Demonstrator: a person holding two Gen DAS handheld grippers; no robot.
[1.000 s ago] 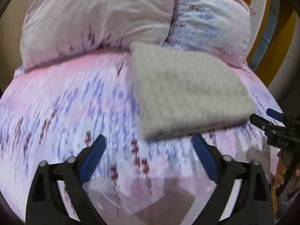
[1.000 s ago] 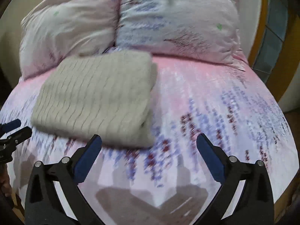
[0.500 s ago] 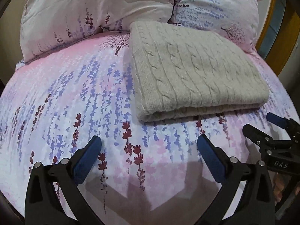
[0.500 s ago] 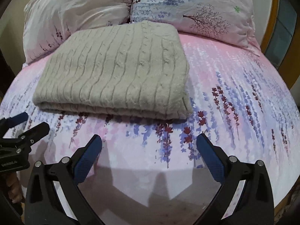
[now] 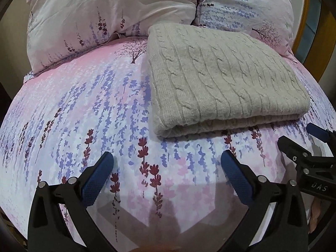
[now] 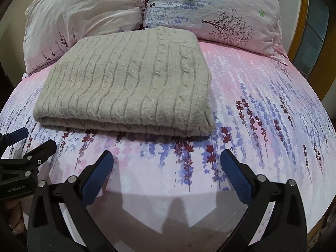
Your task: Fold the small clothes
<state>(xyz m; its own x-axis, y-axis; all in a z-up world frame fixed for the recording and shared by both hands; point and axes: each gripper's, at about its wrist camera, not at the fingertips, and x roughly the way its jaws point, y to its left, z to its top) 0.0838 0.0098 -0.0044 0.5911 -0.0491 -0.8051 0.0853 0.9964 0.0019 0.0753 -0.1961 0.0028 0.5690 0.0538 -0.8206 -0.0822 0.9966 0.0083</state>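
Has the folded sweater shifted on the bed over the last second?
No. The sweater keeps its far edge at the seam between the two pillows; only the cameras moved.

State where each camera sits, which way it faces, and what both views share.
Left wrist: on the left tool, facing the pillows; right tool at its right edge.
Right wrist: on the right tool, facing likewise; left tool at its left edge.
Shared: folded sweater, bed, pillows.
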